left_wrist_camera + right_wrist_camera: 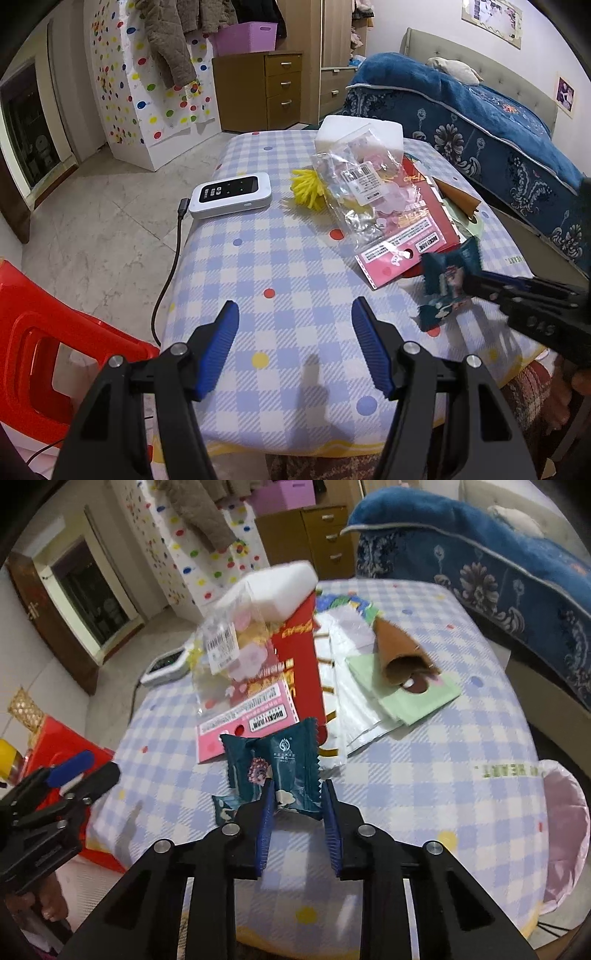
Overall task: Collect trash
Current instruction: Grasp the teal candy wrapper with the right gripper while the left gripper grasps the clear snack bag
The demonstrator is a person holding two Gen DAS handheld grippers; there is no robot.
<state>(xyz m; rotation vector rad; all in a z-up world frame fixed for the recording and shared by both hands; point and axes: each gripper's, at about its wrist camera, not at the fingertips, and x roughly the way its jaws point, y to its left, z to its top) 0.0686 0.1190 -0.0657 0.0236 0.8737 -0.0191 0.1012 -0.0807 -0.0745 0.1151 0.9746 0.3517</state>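
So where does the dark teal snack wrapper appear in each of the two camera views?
Left wrist view: the teal wrapper is at the right edge, held in the right gripper.
Right wrist view: the teal wrapper is in the lower centre, between the jaws of that gripper.
Shared landmark: the pink card lying just beyond the wrapper.

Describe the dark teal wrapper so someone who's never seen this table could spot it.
On the checked tablecloth, look at the near end of the pile of packaging. The teal wrapper is pinched in the right hand-held gripper, just in front of the pink card. It alone is dark teal with zigzag edges.
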